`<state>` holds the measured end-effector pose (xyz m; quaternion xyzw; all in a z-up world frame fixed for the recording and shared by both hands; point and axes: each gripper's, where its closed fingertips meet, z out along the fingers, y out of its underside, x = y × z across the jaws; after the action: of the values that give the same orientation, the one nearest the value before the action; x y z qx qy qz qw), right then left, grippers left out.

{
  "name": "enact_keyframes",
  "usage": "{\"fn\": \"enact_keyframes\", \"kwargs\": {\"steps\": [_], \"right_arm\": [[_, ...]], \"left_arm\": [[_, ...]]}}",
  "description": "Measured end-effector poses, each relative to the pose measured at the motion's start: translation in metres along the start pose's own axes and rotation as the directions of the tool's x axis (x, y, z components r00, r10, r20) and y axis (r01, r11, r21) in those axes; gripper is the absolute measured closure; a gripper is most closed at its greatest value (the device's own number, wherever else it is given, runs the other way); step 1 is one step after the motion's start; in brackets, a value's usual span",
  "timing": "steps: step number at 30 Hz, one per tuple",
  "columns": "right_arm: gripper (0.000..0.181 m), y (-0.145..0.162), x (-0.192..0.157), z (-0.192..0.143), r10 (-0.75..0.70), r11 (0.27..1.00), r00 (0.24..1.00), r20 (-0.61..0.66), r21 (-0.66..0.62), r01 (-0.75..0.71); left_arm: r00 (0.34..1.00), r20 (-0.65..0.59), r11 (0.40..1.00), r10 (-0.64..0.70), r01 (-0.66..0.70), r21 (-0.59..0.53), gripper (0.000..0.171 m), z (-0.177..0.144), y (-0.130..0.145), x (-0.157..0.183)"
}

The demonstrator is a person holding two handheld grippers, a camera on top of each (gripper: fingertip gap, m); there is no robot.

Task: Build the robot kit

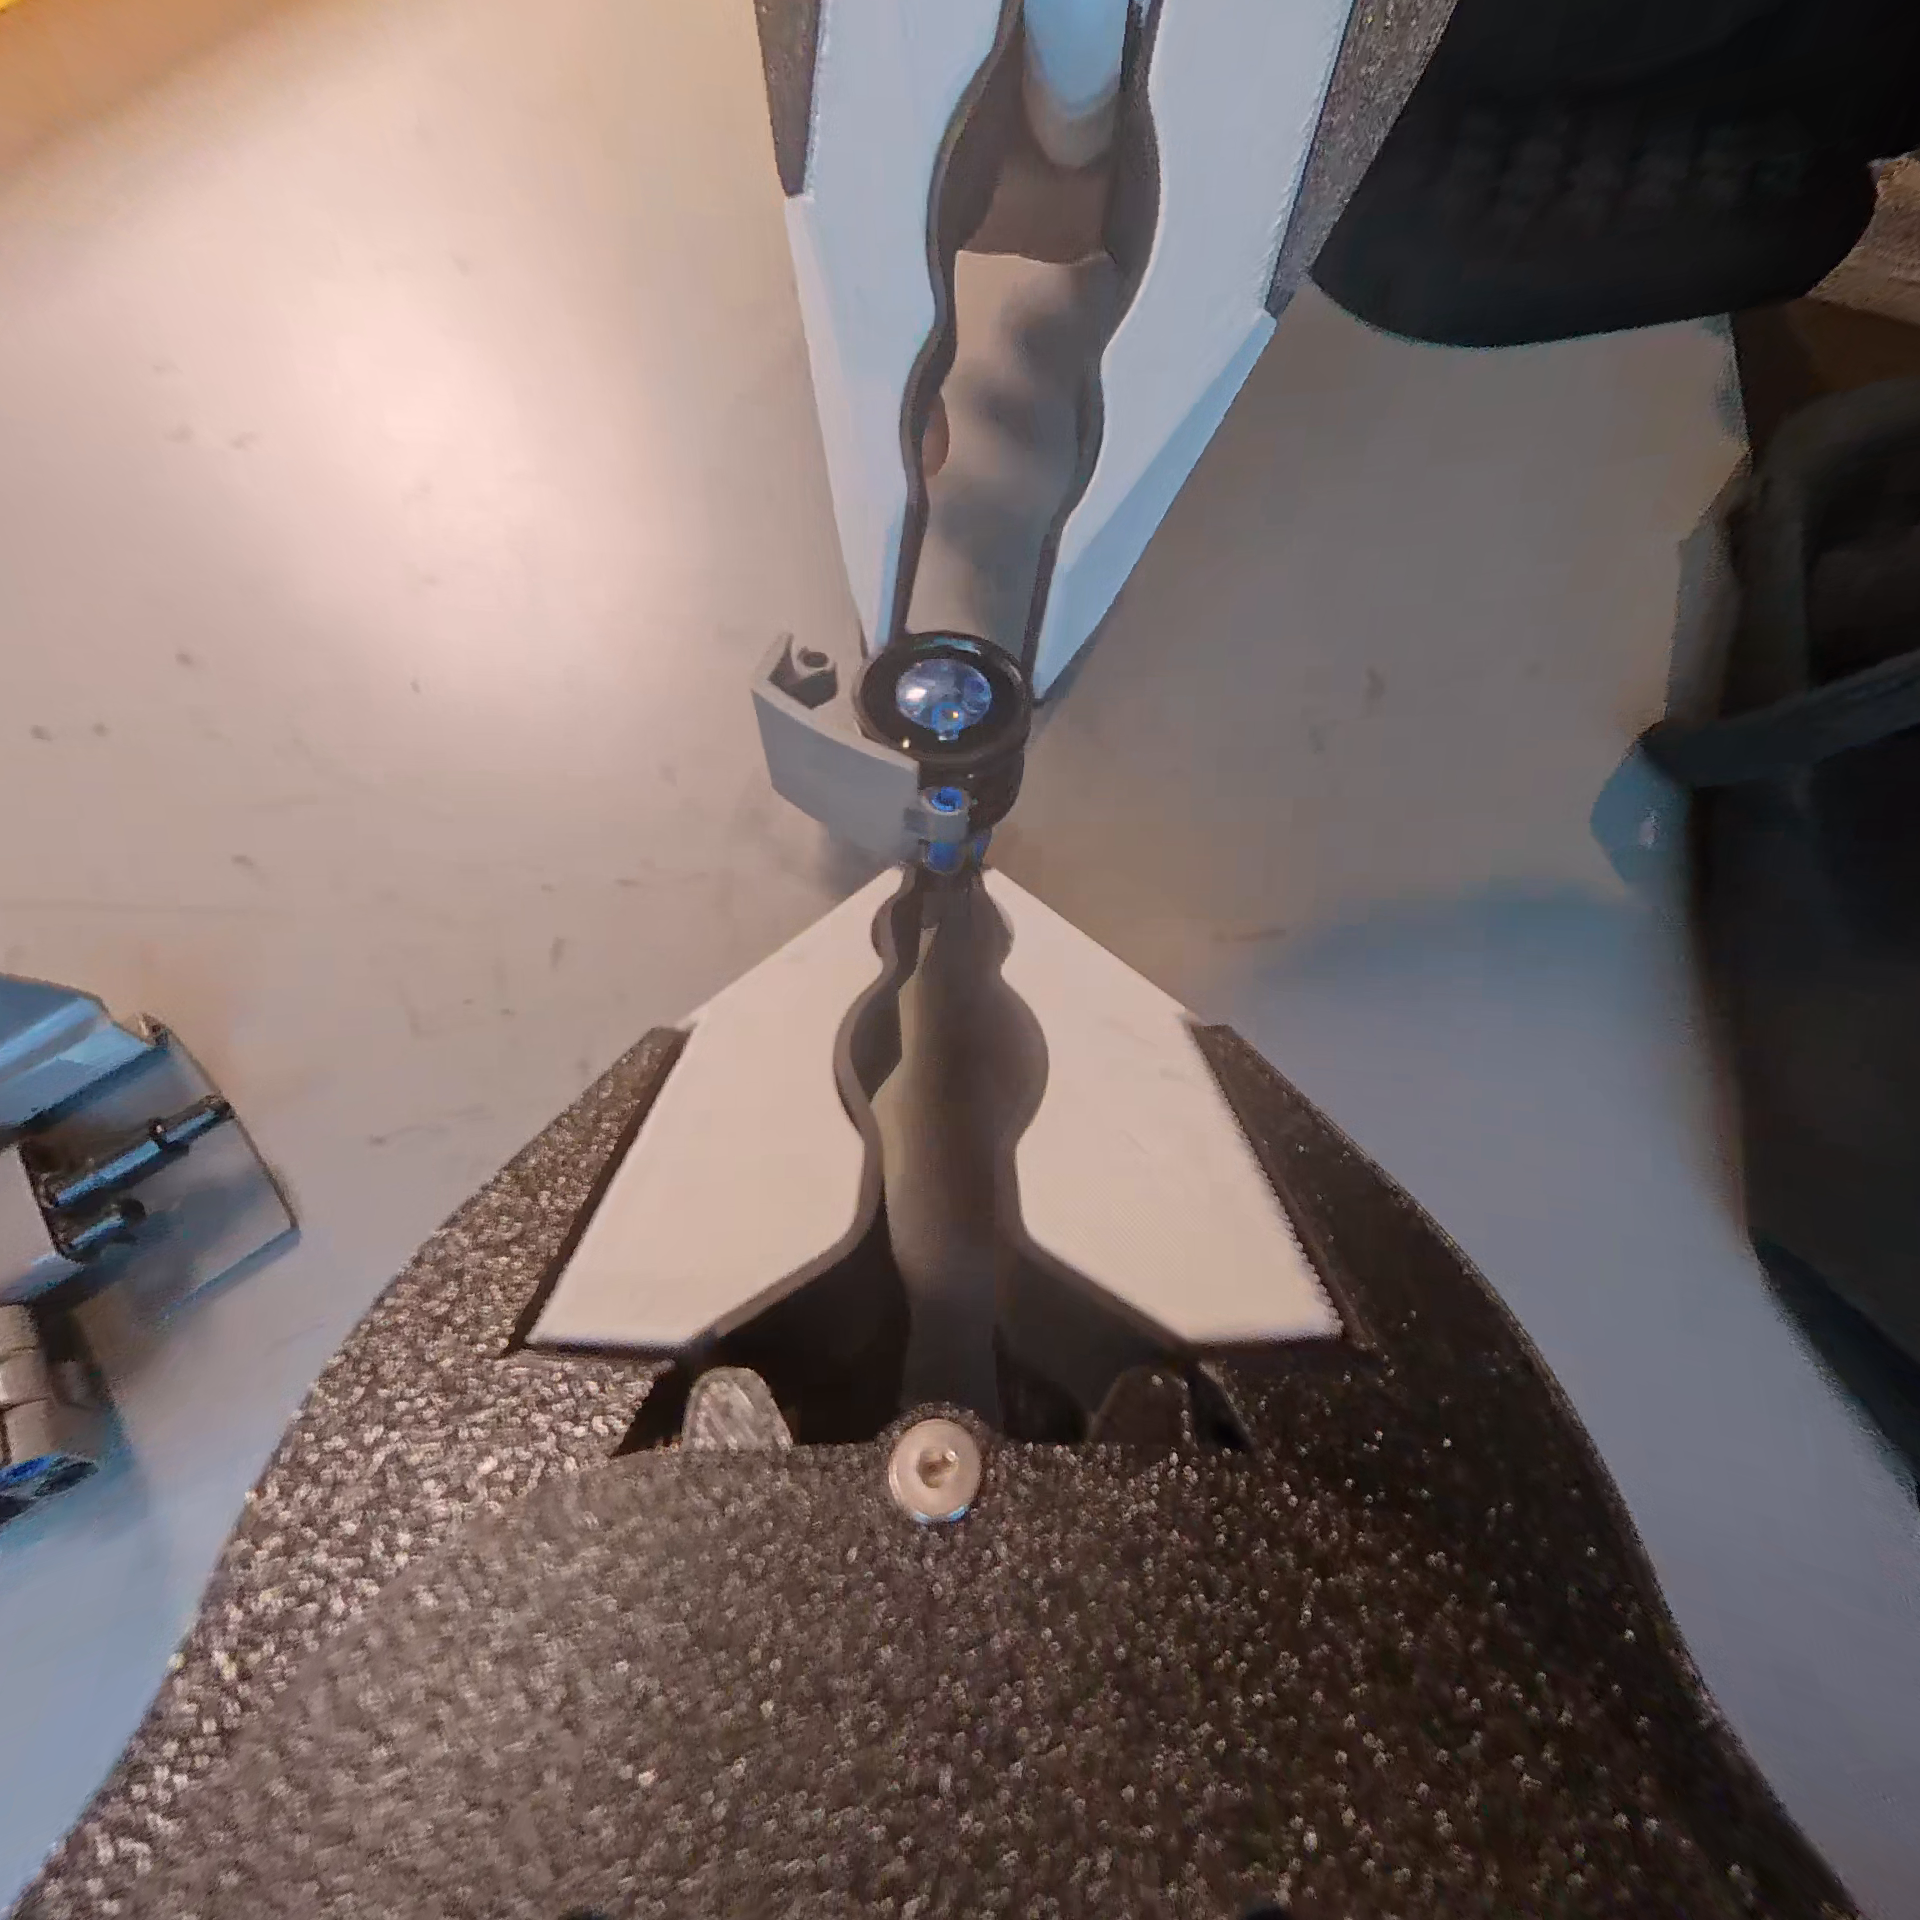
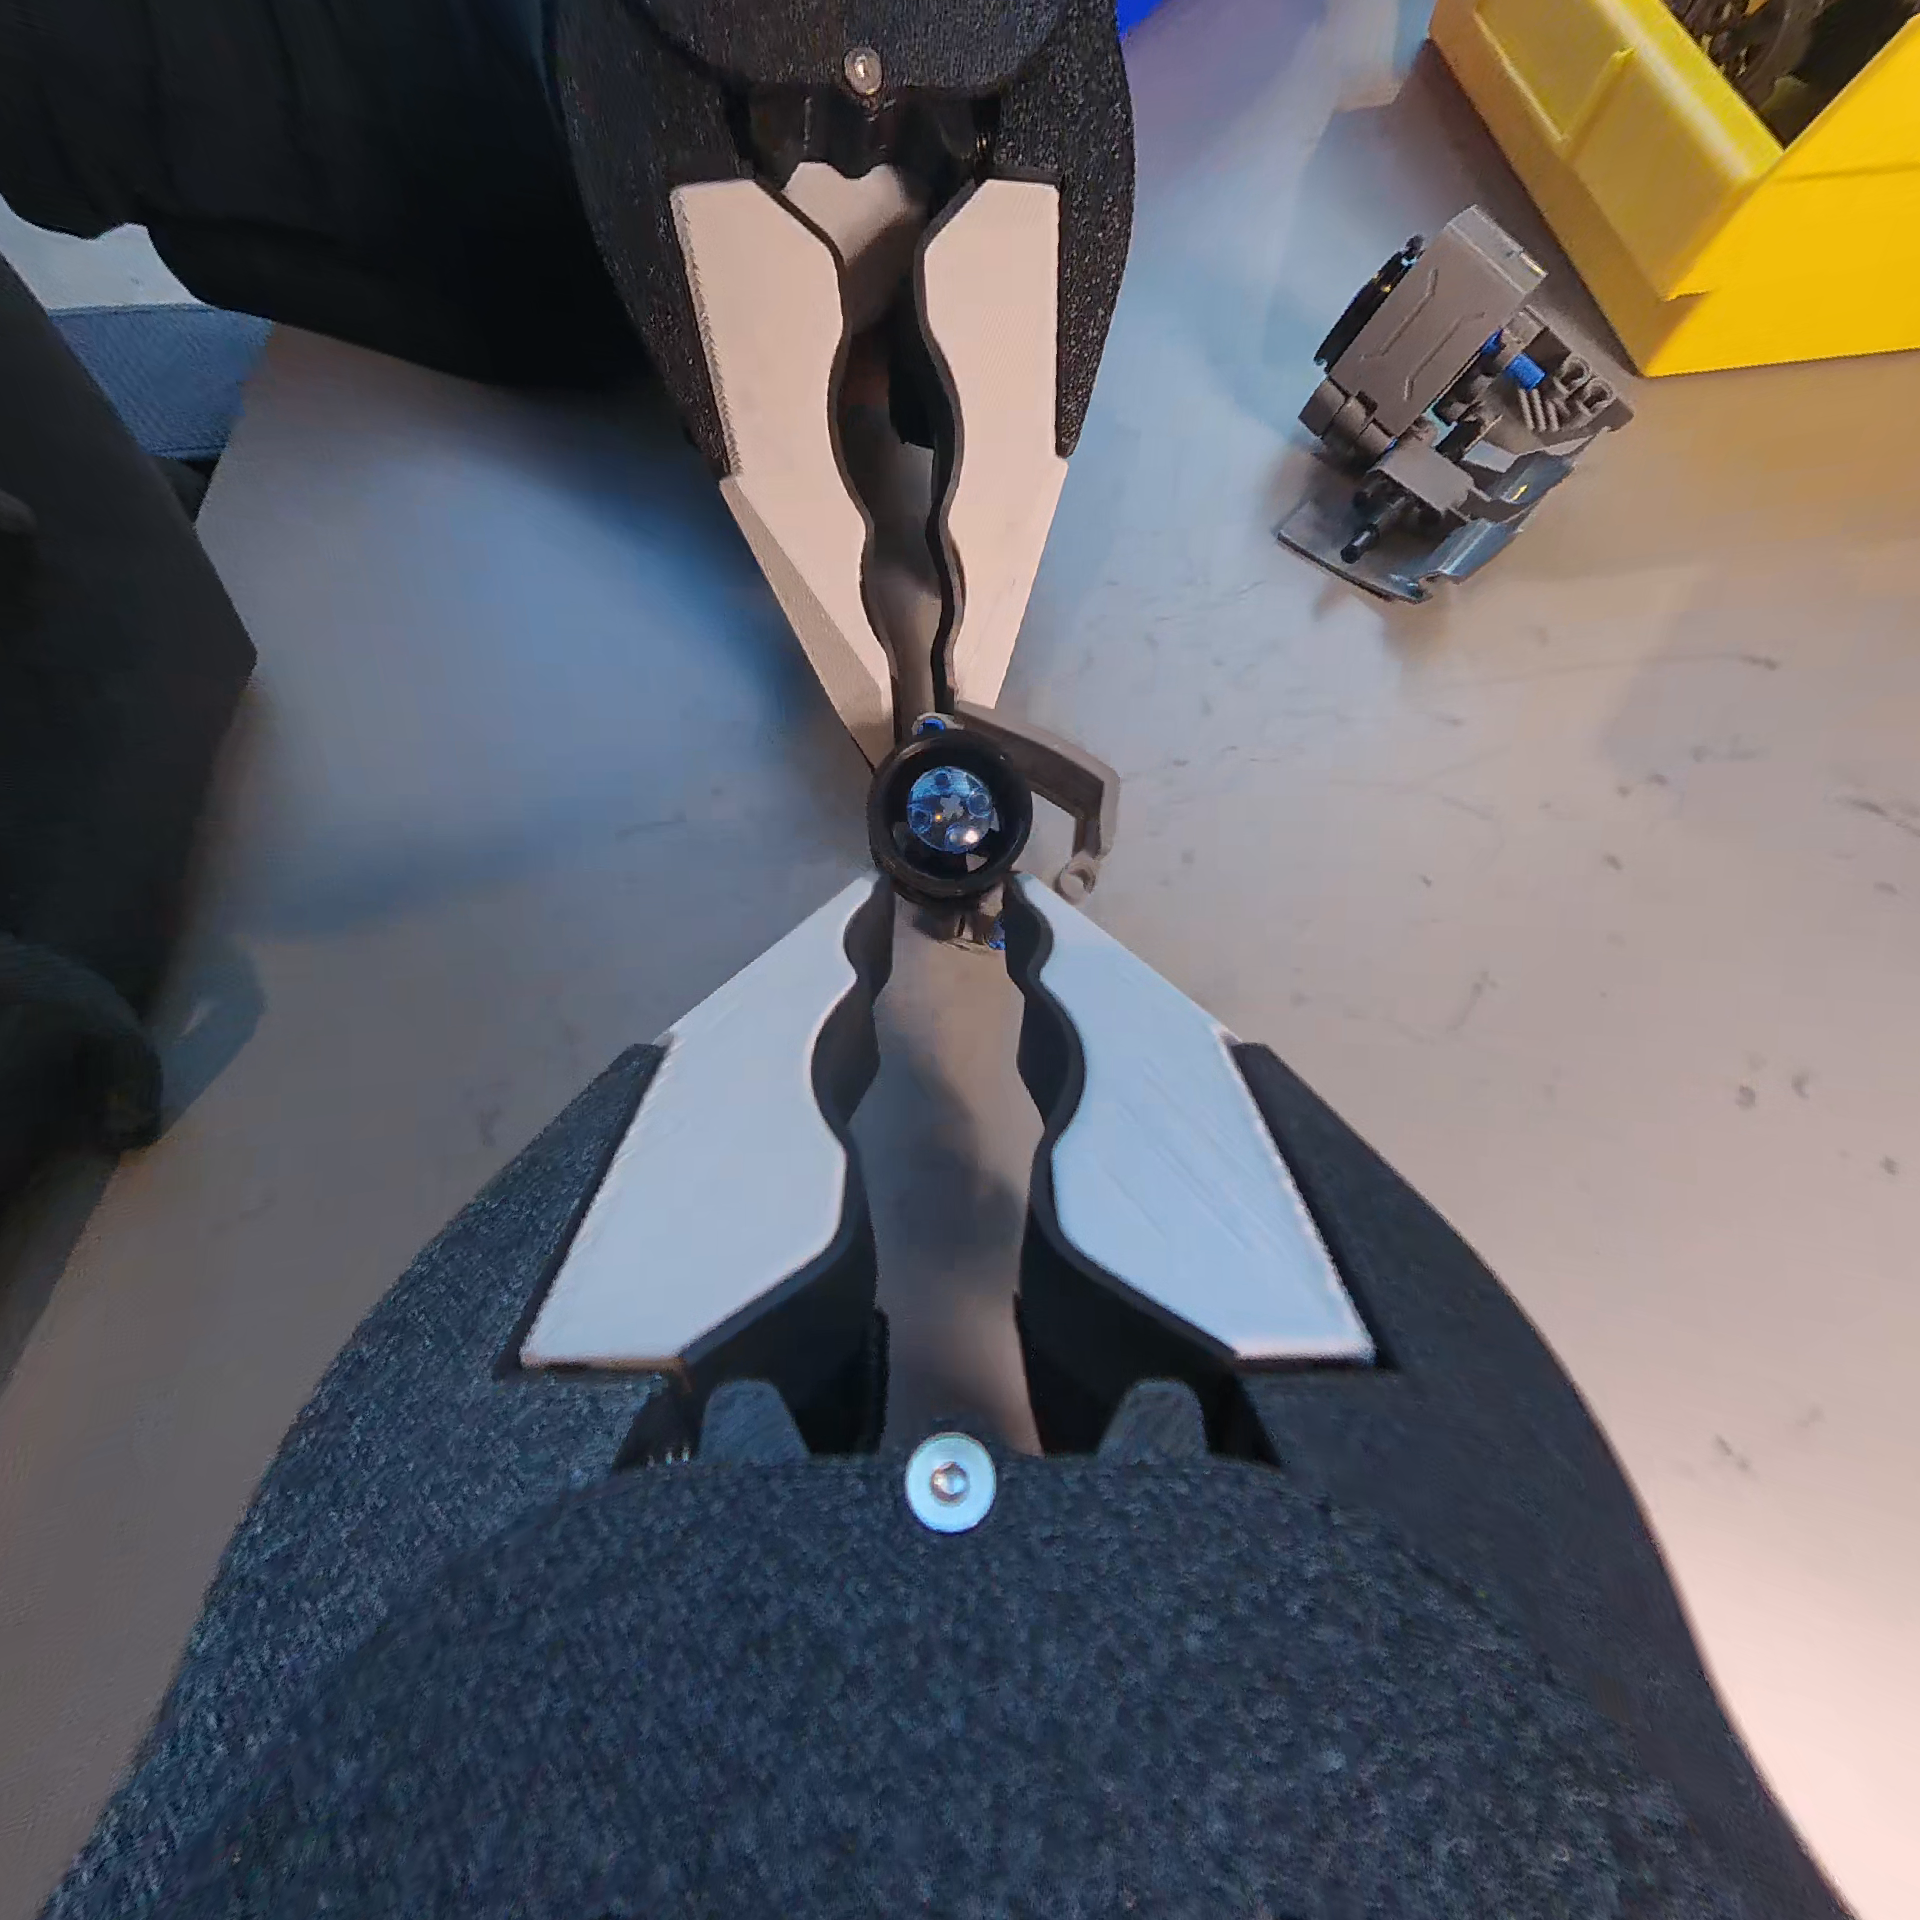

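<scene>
the left gripper (image 1: 940,868) and the right gripper (image 2: 951,883) meet tip to tip above the table (image 2: 1455,935), both pinched narrow on one small assembly: a black wheel with a clear blue hub (image 1: 943,694) joined to a curved grey panel (image 1: 831,764). in the left wrist view the right gripper comes in from 12 o'clock. in the right wrist view a grey and blue brick model (image 2: 1455,405) lies on the table at 2 o'clock, beside a yellow bin (image 2: 1621,177) at 1 o'clock.
</scene>
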<state>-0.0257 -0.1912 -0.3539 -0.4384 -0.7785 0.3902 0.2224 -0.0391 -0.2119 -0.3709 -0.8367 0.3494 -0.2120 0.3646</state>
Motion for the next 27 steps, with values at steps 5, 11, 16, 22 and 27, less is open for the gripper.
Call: {"fn": "enact_keyframes", "kwargs": {"steps": [5,11,16,22,27], "right_arm": [[0.16,-0.001,-0.002,0.003,-0.012,1.0,1.0,-0.006,-0.003,0.012],[0.16,0.001,-0.004,0.007,-0.03,0.999,1.0,-0.005,-0.018,0.03],[0.159,0.001,-0.005,0.008,-0.043,0.999,0.999,-0.004,-0.02,0.043],[0.159,0.002,0.0,-0.014,-0.046,0.999,0.999,0.018,-0.002,0.046],[0.143,-0.006,0.004,-0.017,0.062,0.993,0.997,0.043,0.099,-0.066]], "left_arm": [[0.995,-0.037,0.996,-0.09,0.089,-0.021,0.148,-0.009,0.006,-0.003],[0.984,-0.055,0.979,-0.17,0.175,0.108,0.124,-0.012,-0.015,-0.006],[0.97,-0.067,0.969,-0.235,0.239,0.066,0.122,0.005,-0.017,-0.003],[0.987,-0.012,0.984,-0.16,0.161,0.077,0.137,0.004,-0.019,-0.004],[0.995,0.048,0.977,-0.084,0.073,0.2,0.138,-0.011,-0.036,-0.007]]}}
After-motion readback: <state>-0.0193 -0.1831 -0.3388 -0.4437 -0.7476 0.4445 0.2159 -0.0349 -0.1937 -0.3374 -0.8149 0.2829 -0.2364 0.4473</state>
